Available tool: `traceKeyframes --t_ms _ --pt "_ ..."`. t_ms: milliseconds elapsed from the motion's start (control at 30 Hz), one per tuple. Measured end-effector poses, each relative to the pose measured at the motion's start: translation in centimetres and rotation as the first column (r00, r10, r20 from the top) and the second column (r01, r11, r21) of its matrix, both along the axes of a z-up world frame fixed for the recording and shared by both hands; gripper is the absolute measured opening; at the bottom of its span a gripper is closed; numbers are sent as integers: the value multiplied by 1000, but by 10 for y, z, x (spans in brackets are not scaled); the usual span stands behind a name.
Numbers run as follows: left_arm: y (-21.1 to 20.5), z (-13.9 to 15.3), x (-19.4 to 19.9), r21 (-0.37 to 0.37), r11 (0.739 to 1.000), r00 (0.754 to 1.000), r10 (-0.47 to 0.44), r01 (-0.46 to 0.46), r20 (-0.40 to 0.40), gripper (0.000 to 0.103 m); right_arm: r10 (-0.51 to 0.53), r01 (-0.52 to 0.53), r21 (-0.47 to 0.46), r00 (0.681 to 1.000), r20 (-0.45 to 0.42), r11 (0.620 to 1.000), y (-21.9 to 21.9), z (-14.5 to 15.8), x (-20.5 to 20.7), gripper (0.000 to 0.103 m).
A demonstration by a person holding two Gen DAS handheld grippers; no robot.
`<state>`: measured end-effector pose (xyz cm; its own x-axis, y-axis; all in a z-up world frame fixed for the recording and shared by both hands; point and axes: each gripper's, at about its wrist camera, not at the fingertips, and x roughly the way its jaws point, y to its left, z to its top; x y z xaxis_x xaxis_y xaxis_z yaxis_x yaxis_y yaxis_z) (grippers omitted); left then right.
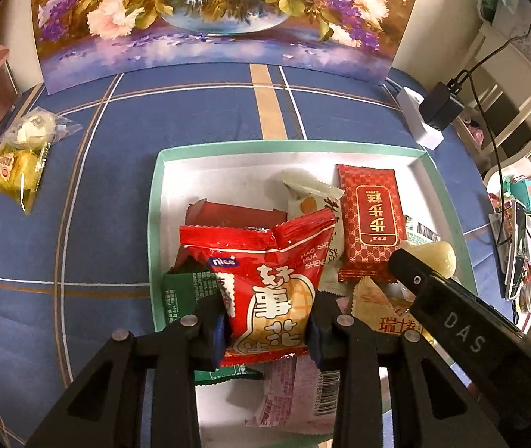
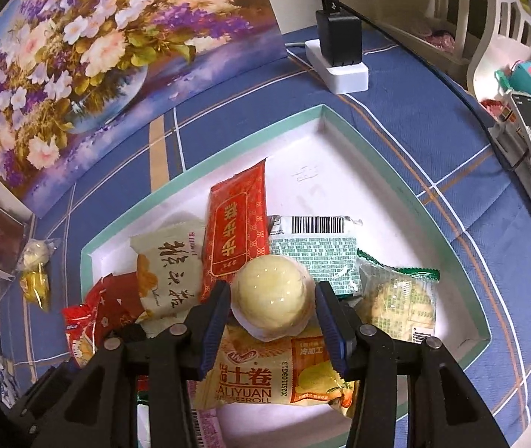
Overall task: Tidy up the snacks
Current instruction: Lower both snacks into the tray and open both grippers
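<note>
Snacks fill a white tray with a green rim on the blue checked tablecloth. Left gripper is clenched on a red peanut packet, held upright over the tray's near left part. Right gripper clasps a round pale pastry above a yellow roll packet. A red patterned packet lies in the tray's middle, and two small wrapped snacks sit well apart on the cloth to the left

Blue tablecloth with white-and-tan plaid lines, mint-green-rimmed white box, glossy red snack packet, pale yellow round pastry, purple-pink floral painting.
</note>
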<state>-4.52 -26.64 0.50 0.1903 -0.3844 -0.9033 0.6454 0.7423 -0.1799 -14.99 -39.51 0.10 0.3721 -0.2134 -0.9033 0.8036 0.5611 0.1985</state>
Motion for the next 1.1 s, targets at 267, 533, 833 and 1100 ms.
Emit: traceKeyframes --t_ms 267,533,833,1100 --pt "4 18 0 -20 1000 1000 0 1 12 50 3 -3 -29 1000 1 1000 1 14 1 52" --pt "14 44 2 -73 997 999 17 -14 35 52 10 -9 -58 1000 16 998 5 34 -2 53" --pt "46 49 27 -10 986 979 164 -164 117 74 40 -38 -74 999 31 997 14 46 2 61" --pt "75 38 51 50 956 946 277 -289 169 92 69 -69 -64 998 6 996 22 37 12 81"
